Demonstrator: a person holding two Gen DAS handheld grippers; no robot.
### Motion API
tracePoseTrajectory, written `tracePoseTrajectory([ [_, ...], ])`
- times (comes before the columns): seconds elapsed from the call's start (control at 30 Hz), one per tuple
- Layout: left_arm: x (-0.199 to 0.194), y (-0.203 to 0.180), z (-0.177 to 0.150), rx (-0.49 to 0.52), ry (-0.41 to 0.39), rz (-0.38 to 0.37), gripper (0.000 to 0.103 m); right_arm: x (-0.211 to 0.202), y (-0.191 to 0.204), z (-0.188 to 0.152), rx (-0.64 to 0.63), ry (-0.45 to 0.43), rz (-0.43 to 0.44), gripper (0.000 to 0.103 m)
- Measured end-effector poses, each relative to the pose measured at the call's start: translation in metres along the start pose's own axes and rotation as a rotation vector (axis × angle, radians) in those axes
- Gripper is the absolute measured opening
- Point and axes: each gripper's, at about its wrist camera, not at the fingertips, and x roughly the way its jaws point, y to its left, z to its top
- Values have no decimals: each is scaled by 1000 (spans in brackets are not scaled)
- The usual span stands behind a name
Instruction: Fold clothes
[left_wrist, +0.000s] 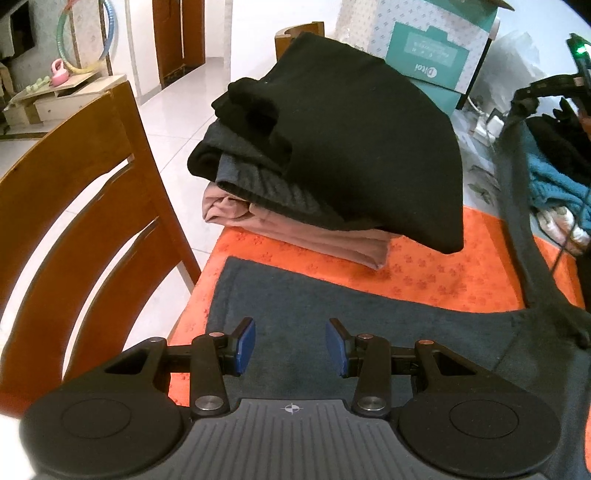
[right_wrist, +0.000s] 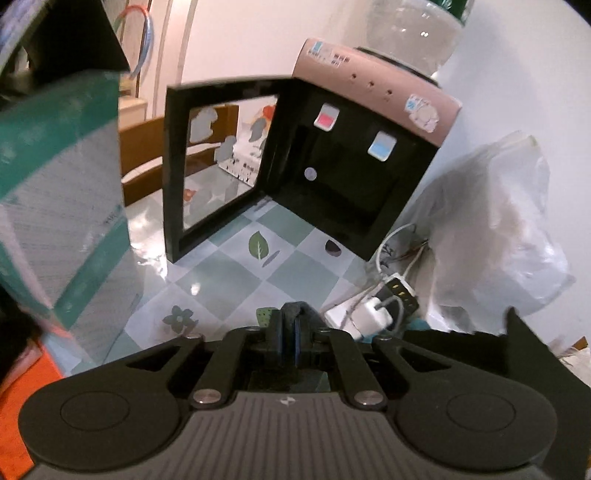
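Observation:
A dark grey garment (left_wrist: 332, 325) lies flat on the orange mat (left_wrist: 424, 273). My left gripper (left_wrist: 290, 345) hovers just over its near part, jaws open, nothing between the blue pads. One long strip of the garment (left_wrist: 521, 221) rises off the mat toward the upper right, up to my right gripper (left_wrist: 522, 99). In the right wrist view the right gripper (right_wrist: 290, 332) has its jaws nearly together, with a fold of the dark cloth (right_wrist: 295, 308) pinched at the tips. A stack of folded clothes (left_wrist: 351, 147), black on top, then grey and pink, sits at the mat's far side.
A wooden chair (left_wrist: 74, 203) stands left of the table. Unfolded clothes, blue and black (left_wrist: 554, 177), lie at the right. A teal and white box (left_wrist: 436, 48) stands behind the stack. Ahead of the right gripper are a water dispenser (right_wrist: 369, 147), a power strip (right_wrist: 376, 306) and a plastic bag (right_wrist: 498, 221).

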Motion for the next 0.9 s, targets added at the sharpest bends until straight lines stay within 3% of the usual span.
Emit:
tracePoseTrajectory([
  [0.07,0,0,0,0,2,4,47,10,5,0,-14,11,8,53],
  [0.13,-2,1,0,2,-2,6,49,12,11,-1,-28,18,26,62],
  [0.27,-10,4,-2,2,-11,3,51,-6,21,-8,-35,33,64,62],
  [0.43,-27,8,-9,5,-29,-13,52,-59,21,-31,39,30,115,63],
  [0.9,-86,20,-66,13,-43,-56,56,-238,43,-164,200,44,130,70],
])
